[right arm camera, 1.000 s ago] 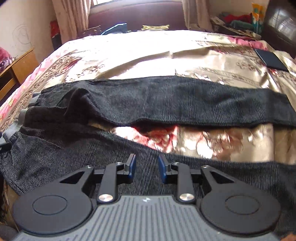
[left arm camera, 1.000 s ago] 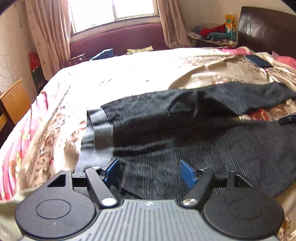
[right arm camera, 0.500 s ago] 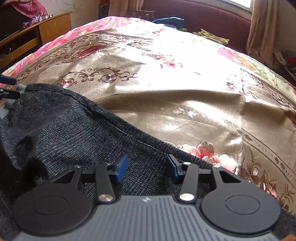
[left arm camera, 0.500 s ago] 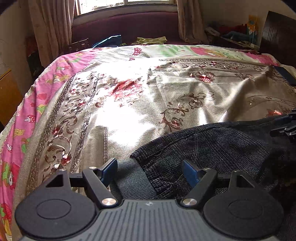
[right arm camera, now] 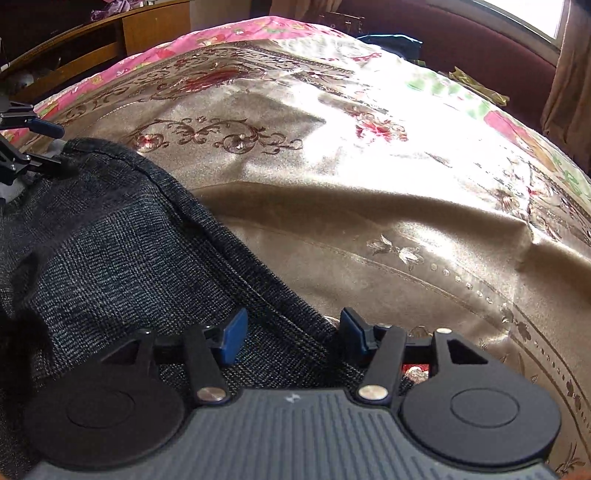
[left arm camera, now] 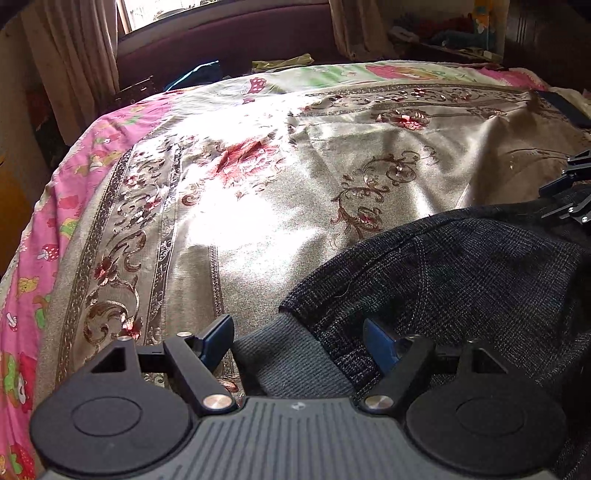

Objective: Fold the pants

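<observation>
Dark grey knit pants (left arm camera: 461, 280) with a lighter grey waistband (left arm camera: 280, 354) lie on a gold floral bedspread. My left gripper (left arm camera: 299, 338) is open, its blue pads either side of the waistband corner. My right gripper (right arm camera: 291, 332) is open, its pads either side of the pants' folded edge (right arm camera: 229, 236). The right gripper shows at the right edge of the left wrist view (left arm camera: 569, 199); the left gripper shows at the left edge of the right wrist view (right arm camera: 26, 147).
The bedspread (left arm camera: 258, 184) stretches ahead, with a pink sheet (left arm camera: 55, 221) at its left edge. A maroon sofa (left arm camera: 229, 40) with clothes stands under the window beyond. A wooden desk (right arm camera: 122, 33) is at the far left.
Both grippers moved forward across the bed from over the spread-out pants. The pants now lie bunched at the near side, with bare bedspread ahead. The right jaws opened wider.
</observation>
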`<state>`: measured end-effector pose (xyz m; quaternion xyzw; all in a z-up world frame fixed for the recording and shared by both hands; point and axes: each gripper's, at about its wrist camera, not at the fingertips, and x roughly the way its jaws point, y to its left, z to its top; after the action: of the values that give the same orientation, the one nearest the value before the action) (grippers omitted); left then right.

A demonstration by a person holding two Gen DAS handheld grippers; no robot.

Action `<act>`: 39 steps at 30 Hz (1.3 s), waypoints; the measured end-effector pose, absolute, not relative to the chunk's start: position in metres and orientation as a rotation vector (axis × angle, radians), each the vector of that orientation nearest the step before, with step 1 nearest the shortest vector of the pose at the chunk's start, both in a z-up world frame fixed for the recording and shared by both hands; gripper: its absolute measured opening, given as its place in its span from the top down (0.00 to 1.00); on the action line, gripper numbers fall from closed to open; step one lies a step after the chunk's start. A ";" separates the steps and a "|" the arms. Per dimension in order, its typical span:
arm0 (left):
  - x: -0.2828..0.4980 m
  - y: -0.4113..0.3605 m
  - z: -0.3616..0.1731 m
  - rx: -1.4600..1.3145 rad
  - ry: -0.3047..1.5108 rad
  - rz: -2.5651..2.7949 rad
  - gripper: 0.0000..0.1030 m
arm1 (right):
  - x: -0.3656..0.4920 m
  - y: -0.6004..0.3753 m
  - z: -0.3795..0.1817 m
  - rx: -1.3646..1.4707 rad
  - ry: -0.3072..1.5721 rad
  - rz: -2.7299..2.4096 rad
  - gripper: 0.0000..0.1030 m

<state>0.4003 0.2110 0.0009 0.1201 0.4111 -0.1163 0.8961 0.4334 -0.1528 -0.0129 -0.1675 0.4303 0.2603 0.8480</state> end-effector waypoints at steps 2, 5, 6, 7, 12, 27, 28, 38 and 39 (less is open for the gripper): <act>0.407 0.216 -0.004 0.213 0.877 -0.243 0.10 | 0.437 -0.150 -0.018 -0.330 0.908 0.541 0.41; 0.417 0.224 -0.017 0.126 0.926 -0.246 0.04 | 0.434 -0.139 -0.025 -0.333 0.883 0.500 0.44; 0.415 0.223 -0.018 0.127 0.925 -0.246 0.04 | 0.431 -0.136 -0.026 -0.332 0.882 0.500 0.55; 0.414 0.222 -0.017 0.133 0.924 -0.246 0.06 | 0.428 -0.134 -0.025 -0.322 0.884 0.498 0.71; 0.407 0.217 -0.005 0.154 0.922 -0.223 0.36 | 0.406 -0.120 -0.010 -0.365 0.861 0.428 0.95; 0.239 0.232 0.084 0.045 0.670 -0.368 0.77 | 0.162 -0.140 0.124 -0.221 0.690 0.525 0.96; 0.224 0.234 0.085 0.044 0.659 -0.367 0.77 | 0.143 -0.139 0.122 -0.224 0.707 0.533 0.96; 0.149 0.232 0.033 0.319 0.723 -0.235 0.75 | 0.083 -0.098 -0.002 -0.408 0.955 0.530 0.96; 0.146 0.233 0.035 0.316 0.716 -0.233 0.75 | 0.082 -0.093 -0.001 -0.452 0.943 0.532 0.94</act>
<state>0.1460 0.2330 0.0345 0.1537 0.3480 -0.1133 0.9179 0.0824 -0.0926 -0.0007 -0.2132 0.4448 0.2511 0.8328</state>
